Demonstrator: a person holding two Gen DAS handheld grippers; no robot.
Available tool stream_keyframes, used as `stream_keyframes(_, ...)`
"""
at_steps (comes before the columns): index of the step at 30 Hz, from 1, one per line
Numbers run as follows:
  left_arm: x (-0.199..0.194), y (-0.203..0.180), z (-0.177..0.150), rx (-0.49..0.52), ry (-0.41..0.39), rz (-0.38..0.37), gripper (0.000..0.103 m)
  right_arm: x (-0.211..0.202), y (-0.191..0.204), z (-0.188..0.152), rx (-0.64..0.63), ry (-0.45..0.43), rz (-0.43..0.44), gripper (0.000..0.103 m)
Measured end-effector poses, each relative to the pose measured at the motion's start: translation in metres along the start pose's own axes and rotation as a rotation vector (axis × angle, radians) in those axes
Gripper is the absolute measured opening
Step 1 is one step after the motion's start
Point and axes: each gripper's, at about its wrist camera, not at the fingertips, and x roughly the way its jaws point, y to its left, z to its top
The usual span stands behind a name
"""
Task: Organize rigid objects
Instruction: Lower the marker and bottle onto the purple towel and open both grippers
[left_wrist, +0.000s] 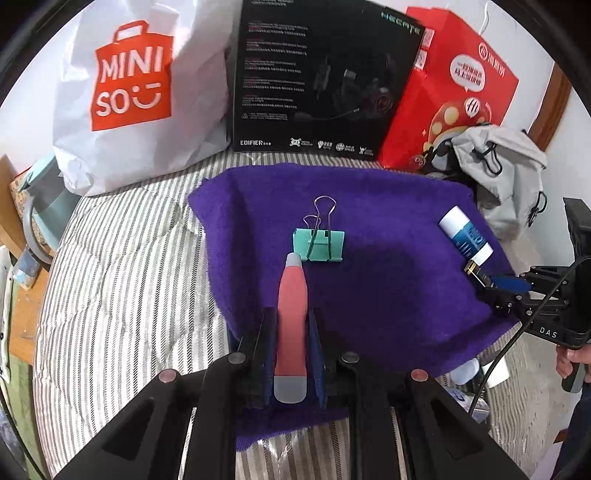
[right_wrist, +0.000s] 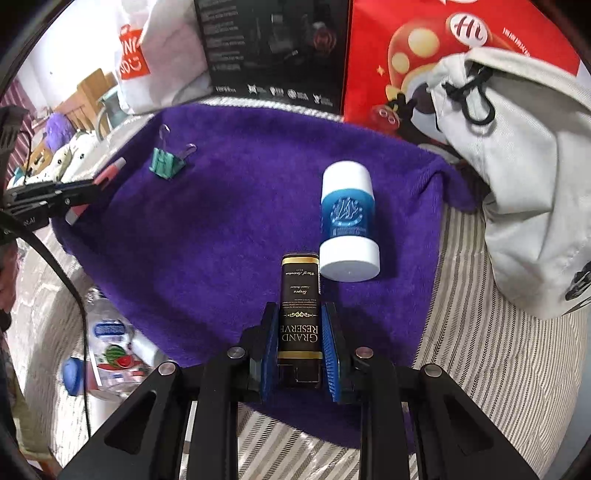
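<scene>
My left gripper is shut on a pink and grey pen-shaped tool, whose tip almost touches a green binder clip on the purple towel. My right gripper is shut on a small black box labelled "Grand Reserve", held over the towel's near right part. A blue and white tube lies just right of the box's far end. From the right wrist view the binder clip and the left gripper with the pink tool sit at the far left.
The towel lies on a striped bed cover. Behind it stand a white Miniso bag, a black Edifier box and a red bag. A grey drawstring bag sits right; plastic packets lie near left.
</scene>
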Motion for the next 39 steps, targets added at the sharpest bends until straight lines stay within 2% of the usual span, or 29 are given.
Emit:
stream_keyframes(9, 0.022, -0.01, 0.006, 0.023, 0.038, 0.015, 0.017, 0.004, -0.004, -0.004, -0.019, 0.007, 0.013, 0.024)
stream_keyframes(14, 0.033, -0.012, 0.004, 0.031, 0.065, 0.027, 0.017, 0.001, -0.003, -0.006, -0.032, 0.01, 0.004, 0.033)
stream_keyframes(16, 0.038, -0.014, 0.003, 0.04, 0.076, 0.037, 0.017, -0.003, -0.002, -0.008, -0.039, 0.004, -0.007, 0.047)
stream_keyframes(18, 0.04, -0.016, 0.002, 0.051, 0.076, 0.048, 0.017, -0.009, -0.003, -0.01, -0.035, -0.012, -0.025, 0.048)
stream_keyframes(24, 0.04, -0.024, -0.001, 0.099, 0.079, 0.091, 0.019, -0.034, -0.009, -0.018, 0.039, -0.064, -0.004, 0.05)
stream_keyframes(30, 0.034, -0.023, -0.009, 0.075, 0.091, 0.072, 0.038, -0.062, -0.016, -0.037, 0.15, -0.128, 0.071, 0.055)
stream_keyframes(32, 0.03, -0.027, -0.012, 0.085, 0.082, 0.091, 0.044, -0.07, -0.015, -0.045, 0.171, -0.137, 0.082, 0.056)
stream_keyframes(35, 0.019, -0.029, -0.017, 0.07, 0.064, 0.076, 0.059, -0.076, -0.008, -0.054, 0.168, -0.133, 0.1, 0.058)
stream_keyframes(39, 0.006, -0.035, -0.022, 0.065, 0.037, 0.096, 0.066, -0.085, 0.002, -0.07, 0.148, -0.133, 0.076, 0.058)
